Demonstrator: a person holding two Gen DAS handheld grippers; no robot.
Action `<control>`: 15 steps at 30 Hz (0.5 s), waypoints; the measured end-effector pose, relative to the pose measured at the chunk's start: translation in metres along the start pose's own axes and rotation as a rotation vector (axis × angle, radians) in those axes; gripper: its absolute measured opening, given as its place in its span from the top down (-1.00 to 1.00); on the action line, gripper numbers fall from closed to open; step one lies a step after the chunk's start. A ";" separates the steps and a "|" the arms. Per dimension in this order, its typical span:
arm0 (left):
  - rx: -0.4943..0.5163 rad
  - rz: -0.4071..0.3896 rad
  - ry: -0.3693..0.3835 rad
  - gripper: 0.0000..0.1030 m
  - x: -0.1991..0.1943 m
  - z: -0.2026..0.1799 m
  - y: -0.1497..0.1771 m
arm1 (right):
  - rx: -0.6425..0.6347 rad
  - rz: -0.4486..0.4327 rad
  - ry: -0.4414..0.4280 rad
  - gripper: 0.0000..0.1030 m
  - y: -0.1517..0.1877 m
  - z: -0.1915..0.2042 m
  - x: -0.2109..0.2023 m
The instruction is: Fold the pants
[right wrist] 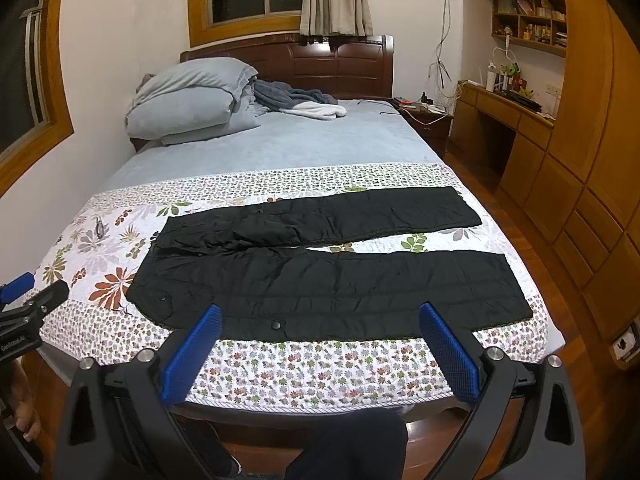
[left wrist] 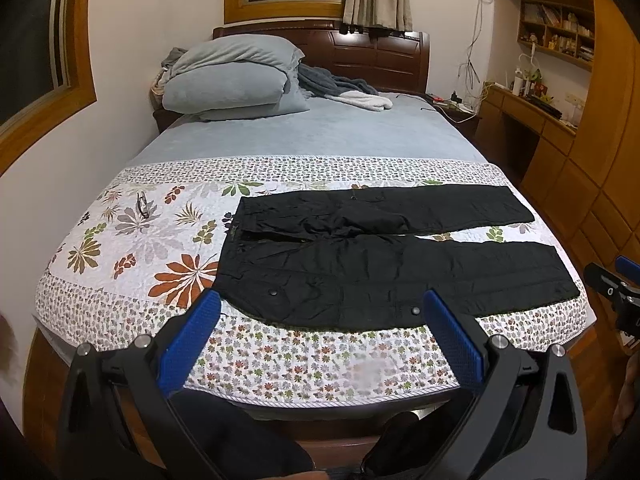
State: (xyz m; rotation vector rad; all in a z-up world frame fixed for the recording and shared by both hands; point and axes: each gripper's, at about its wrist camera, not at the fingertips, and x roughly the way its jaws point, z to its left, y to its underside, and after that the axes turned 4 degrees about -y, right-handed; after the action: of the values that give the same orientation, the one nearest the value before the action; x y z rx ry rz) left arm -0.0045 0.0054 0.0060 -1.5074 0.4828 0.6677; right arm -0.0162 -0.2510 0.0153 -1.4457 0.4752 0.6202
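Note:
Black pants [left wrist: 360,256] lie flat on the floral quilt [left wrist: 132,248] at the foot of the bed, waistband to the left, both legs pointing right with a gap between them. They also show in the right wrist view [right wrist: 328,276]. My left gripper [left wrist: 320,308] is open and empty, held above the bed's near edge in front of the near leg. My right gripper [right wrist: 320,320] is open and empty, held the same way further right. The right gripper also shows at the left wrist view's right edge [left wrist: 612,284]; the left gripper shows at the right wrist view's left edge [right wrist: 28,300].
Glasses [left wrist: 142,205] lie on the quilt left of the pants. Pillows [left wrist: 228,80] and a blanket [left wrist: 340,88] sit by the headboard. A wooden desk and cabinets [left wrist: 560,152] stand to the right. The wall runs along the bed's left side.

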 end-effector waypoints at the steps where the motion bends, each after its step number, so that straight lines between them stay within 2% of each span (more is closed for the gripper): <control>1: 0.000 0.000 0.000 -0.95 0.000 0.000 0.000 | -0.001 0.001 0.000 -0.93 0.000 0.000 0.000; 15: 0.000 -0.002 -0.002 -0.95 -0.001 0.001 0.000 | -0.001 -0.001 0.001 -0.93 0.000 0.002 0.001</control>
State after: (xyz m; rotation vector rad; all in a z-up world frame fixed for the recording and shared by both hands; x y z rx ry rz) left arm -0.0049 0.0063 0.0068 -1.5064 0.4801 0.6675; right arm -0.0157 -0.2494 0.0151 -1.4472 0.4754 0.6194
